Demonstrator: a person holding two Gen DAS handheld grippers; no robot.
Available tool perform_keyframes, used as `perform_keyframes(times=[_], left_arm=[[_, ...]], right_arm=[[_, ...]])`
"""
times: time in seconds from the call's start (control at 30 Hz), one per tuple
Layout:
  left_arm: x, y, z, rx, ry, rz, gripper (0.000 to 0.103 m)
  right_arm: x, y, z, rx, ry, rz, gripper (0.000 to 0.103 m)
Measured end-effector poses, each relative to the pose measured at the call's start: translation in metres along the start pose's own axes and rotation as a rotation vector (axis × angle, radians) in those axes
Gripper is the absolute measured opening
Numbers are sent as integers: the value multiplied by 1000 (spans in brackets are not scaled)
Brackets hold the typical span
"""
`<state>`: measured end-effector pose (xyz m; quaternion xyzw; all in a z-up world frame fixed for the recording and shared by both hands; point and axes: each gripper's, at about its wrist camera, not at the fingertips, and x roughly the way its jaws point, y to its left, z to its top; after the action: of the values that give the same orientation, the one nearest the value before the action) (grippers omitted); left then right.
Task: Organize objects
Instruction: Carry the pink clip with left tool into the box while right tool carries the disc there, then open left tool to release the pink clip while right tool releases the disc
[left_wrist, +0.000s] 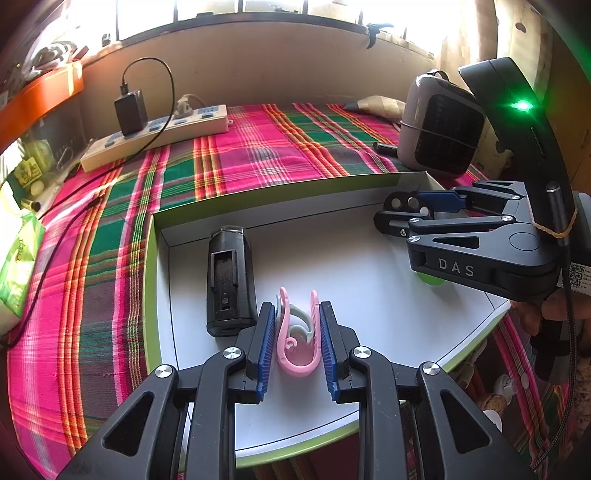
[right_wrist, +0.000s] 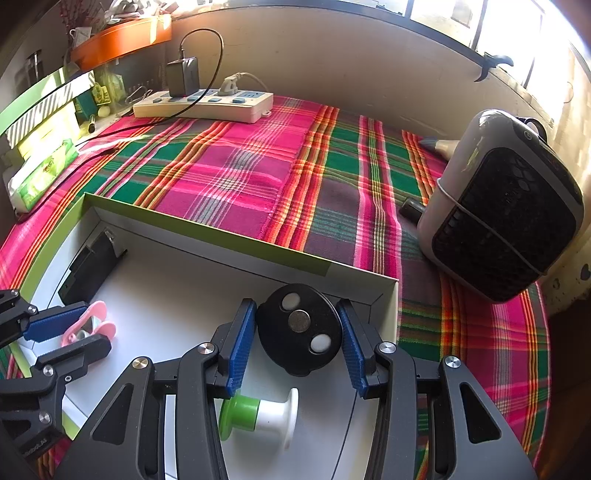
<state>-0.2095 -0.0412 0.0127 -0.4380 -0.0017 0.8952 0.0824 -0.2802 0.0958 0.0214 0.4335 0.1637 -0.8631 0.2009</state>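
Here both tools sit low inside the white tray (left_wrist: 369, 258). Left hand-held gripper (left_wrist: 297, 343) pinches the pink clip (left_wrist: 295, 354); right hand-held gripper (right_wrist: 298, 345) clamps the black disc (right_wrist: 299, 328) near the tray's corner, likely sorting each into place.

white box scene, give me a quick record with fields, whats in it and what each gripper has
container: white box with green rim, on plaid cloth
left gripper: closed on pink clip
right gripper: closed on black disc
loose in box: black rectangular device; green and white spool
outside box: power strip, grey speaker
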Motion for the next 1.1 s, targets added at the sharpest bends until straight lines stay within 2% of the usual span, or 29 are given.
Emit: perform_keyframes(times=[0.37,0.7,1.1], left_arm=[[1,-2,0,4,3,6,26],[-7,-3,-1,2,-13,16,32],[-24,-5,-6,-4,-38,30,32]], right_arm=[[-1,-1,-1,13,-4,-9,46],[-10,-2,-3,33,-28,1,52],[-32,2,-11,68,-66,18,53]])
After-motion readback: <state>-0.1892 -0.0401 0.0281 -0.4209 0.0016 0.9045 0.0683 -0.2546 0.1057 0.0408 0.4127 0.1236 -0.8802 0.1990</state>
